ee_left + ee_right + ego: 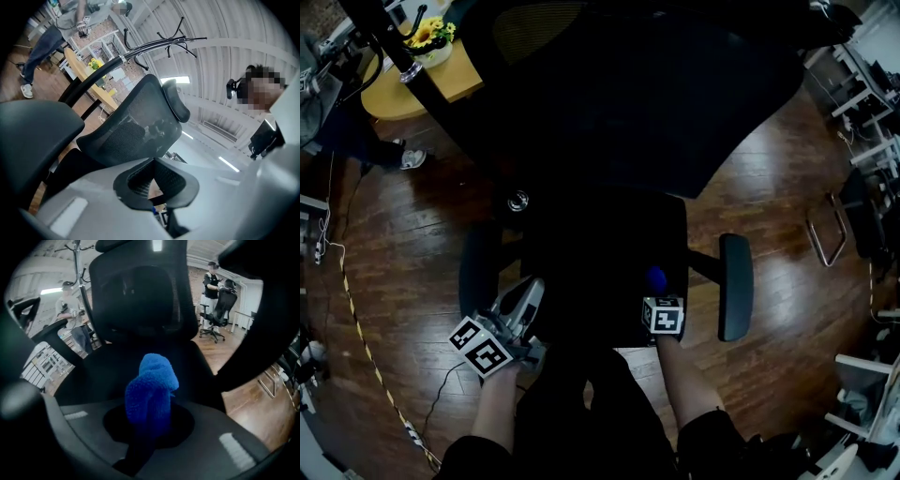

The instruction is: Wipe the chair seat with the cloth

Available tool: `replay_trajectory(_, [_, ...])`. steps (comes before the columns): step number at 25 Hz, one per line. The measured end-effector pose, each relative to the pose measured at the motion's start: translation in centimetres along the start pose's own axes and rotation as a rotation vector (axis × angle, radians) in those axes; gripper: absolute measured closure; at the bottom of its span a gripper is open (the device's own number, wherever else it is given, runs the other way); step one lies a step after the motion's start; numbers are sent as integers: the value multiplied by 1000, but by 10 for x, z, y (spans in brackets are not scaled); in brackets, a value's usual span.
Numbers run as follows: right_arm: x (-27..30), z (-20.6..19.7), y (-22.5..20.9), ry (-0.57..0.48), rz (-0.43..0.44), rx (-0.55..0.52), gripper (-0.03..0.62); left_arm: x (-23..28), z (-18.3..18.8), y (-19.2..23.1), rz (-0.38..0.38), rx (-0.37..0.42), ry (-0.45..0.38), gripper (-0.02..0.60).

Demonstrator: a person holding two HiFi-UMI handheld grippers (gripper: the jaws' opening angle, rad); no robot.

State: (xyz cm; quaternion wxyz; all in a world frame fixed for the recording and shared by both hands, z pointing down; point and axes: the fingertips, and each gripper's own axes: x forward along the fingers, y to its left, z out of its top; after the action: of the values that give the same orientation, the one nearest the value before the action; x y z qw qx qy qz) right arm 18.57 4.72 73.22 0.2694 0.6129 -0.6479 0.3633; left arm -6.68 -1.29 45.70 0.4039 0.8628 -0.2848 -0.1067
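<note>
A black office chair fills the head view, its seat below its mesh backrest. My right gripper is over the seat's front right part, shut on a bunched blue cloth. In the right gripper view the blue cloth sticks up from between the jaws of the right gripper, with the seat and backrest beyond it. My left gripper is at the seat's front left edge, by the left armrest. In its own view the left gripper is shut and holds nothing, aimed up at the backrest.
The right armrest juts out beside the seat. A round wooden table with yellow flowers and a black coat-stand pole stand at the far left. A cable runs across the wooden floor. People stand in the background.
</note>
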Motion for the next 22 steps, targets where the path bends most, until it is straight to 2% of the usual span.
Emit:
replay_trajectory(3, [11, 8, 84, 14, 175, -73, 559, -10, -3, -5, 5, -5, -9, 591])
replay_trajectory(8, [25, 7, 236, 90, 452, -134, 559, -34, 6, -1, 42, -4, -44, 591])
replay_trajectory(12, [29, -14, 321, 163, 594, -225, 559, -47, 14, 6, 67, 5, -71, 591])
replay_trajectory(14, [28, -29, 341, 200, 614, -230, 559, -55, 16, 9, 74, 3, -84, 591])
replay_trajectory(16, [28, -42, 342, 195, 603, -250, 559, -59, 16, 10, 81, 5, -88, 591])
replay_trajectory(19, [28, -44, 327, 133, 555, -263, 559, -58, 12, 12, 79, 23, -66, 591])
replay_trajectory(22, [34, -45, 291, 126, 463, -202, 559, -47, 8, 15, 51, 15, -38, 591])
